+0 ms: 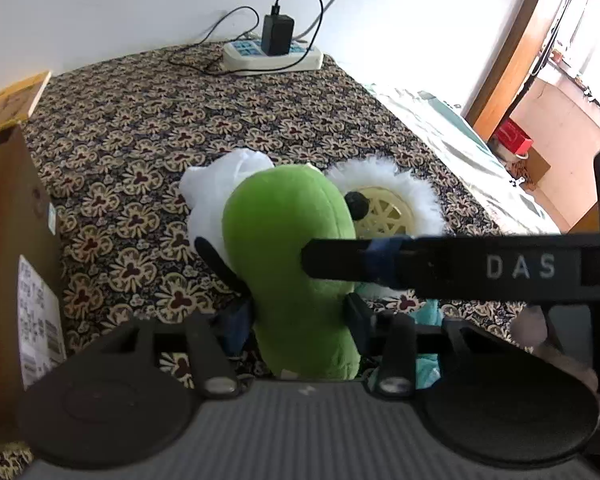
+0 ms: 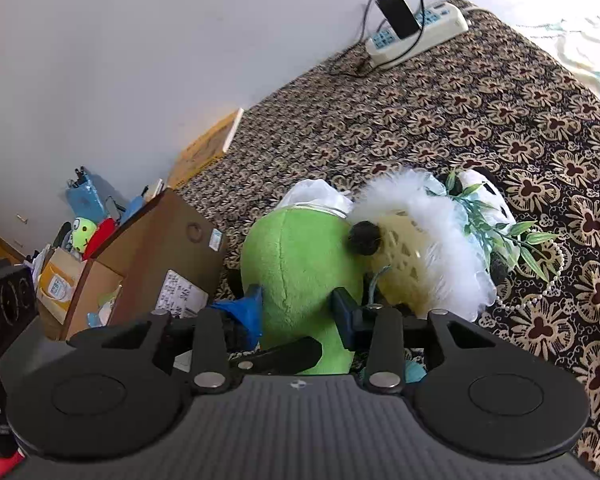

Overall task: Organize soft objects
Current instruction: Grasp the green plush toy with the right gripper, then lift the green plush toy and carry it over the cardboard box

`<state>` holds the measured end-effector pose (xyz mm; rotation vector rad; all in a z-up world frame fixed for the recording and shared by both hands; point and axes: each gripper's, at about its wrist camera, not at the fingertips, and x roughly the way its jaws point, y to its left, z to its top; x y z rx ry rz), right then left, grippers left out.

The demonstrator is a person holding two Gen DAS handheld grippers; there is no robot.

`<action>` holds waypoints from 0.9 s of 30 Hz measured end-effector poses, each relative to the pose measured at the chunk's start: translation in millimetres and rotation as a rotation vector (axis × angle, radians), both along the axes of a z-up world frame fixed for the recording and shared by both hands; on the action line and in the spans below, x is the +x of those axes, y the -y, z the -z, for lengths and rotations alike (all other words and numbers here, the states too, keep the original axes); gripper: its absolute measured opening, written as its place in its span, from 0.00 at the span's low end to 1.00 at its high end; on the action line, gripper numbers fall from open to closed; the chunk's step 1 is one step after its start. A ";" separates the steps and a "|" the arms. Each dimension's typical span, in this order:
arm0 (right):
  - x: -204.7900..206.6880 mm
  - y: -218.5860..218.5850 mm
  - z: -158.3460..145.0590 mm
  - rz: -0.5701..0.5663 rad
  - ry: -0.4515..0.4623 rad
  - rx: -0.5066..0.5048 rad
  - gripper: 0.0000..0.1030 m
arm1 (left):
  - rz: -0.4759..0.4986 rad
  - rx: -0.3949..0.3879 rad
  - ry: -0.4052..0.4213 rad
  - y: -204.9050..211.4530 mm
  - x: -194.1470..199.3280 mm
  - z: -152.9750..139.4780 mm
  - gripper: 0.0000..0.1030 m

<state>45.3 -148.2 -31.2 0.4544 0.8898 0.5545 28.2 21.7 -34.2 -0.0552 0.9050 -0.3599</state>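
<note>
A green plush toy [image 1: 288, 240] stands upright on the patterned bedspread [image 1: 148, 128], leaning on a white fluffy-edged cream lattice piece [image 1: 384, 208]. My left gripper [image 1: 298, 316] has both pads pressed against the plush's lower body. One finger [image 1: 340, 258] of the right gripper crosses in front of the plush from the right. In the right wrist view the green plush toy [image 2: 300, 264] sits pinched between the blue-taped pads of my right gripper [image 2: 298, 306]. A finger [image 2: 284, 354] of the left gripper lies low against it. Behind it sits a white and black panda toy [image 2: 484, 196].
A brown cardboard box [image 2: 152, 256] stands open to the left, with more toys and clutter [image 2: 84, 236] beyond it. A power strip [image 1: 272, 56] with a charger lies by the wall. Green leaves and a pearl string [image 2: 528, 248] trail right of the fluffy piece. The bed's edge is at the right.
</note>
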 end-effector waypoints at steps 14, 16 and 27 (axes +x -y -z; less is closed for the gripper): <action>-33.5 -39.1 -72.5 -0.031 0.227 0.041 0.17 | -0.054 -0.050 0.262 -55.6 -50.4 -81.5 0.43; -33.4 -54.1 -84.4 -0.045 0.259 0.055 0.17 | -0.072 -0.054 0.299 -72.4 -55.4 -92.9 0.43; -6.1 -187.0 -96.7 -0.241 0.328 0.061 0.17 | -0.231 -0.024 0.335 -199.9 -61.6 -105.5 0.43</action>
